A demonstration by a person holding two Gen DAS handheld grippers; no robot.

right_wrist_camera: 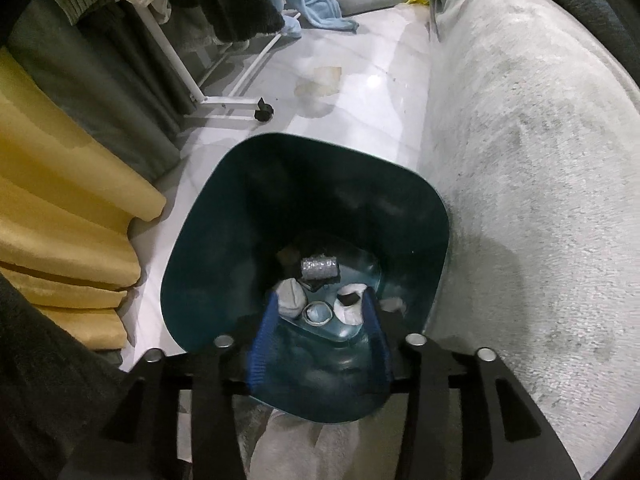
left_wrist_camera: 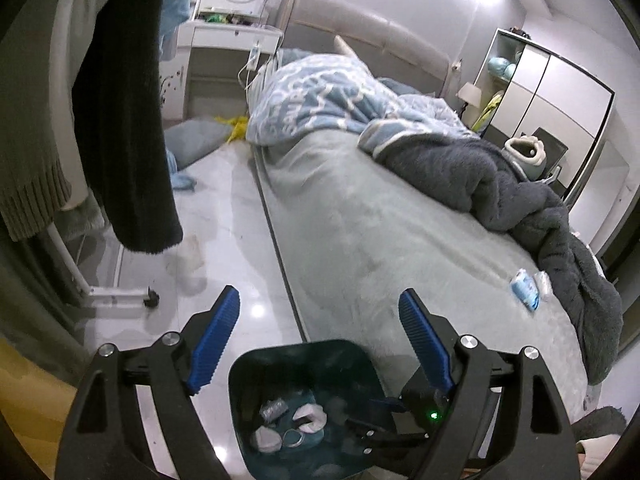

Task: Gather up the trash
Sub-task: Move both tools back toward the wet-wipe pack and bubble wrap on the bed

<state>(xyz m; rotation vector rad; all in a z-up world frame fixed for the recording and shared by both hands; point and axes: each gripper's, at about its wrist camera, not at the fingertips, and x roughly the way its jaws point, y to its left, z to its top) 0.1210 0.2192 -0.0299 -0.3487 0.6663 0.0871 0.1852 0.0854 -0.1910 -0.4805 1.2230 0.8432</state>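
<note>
A dark teal trash bin (left_wrist_camera: 240, 380) stands on the floor against the bed's side. At its bottom lie a grey crinkled wrapper (right_wrist_camera: 319, 268), white crumpled tissues (right_wrist_camera: 290, 298) and a small round ring (right_wrist_camera: 318, 313). My right gripper (right_wrist_camera: 320, 300) points down into the bin (right_wrist_camera: 224, 200), jaws apart, nothing between the blue pads. Its black body with a green light (left_wrist_camera: 432, 414) shows over the bin's right rim. My left gripper (left_wrist_camera: 320, 292) hangs above the bin, wide open and holding nothing, facing the bed. A small blue and white packet (left_wrist_camera: 525, 285) lies on the bed beside the dark blanket.
The grey bed (left_wrist_camera: 360, 220) carries a blue patterned duvet (left_wrist_camera: 320, 96) and a dark fleece blanket (left_wrist_camera: 520, 200). A wheeled clothes rack (right_wrist_camera: 224, 100) with hanging garments stands left. Yellow curtain (right_wrist_camera: 60, 200) at near left. A wardrobe (left_wrist_camera: 552, 96) stands beyond the bed.
</note>
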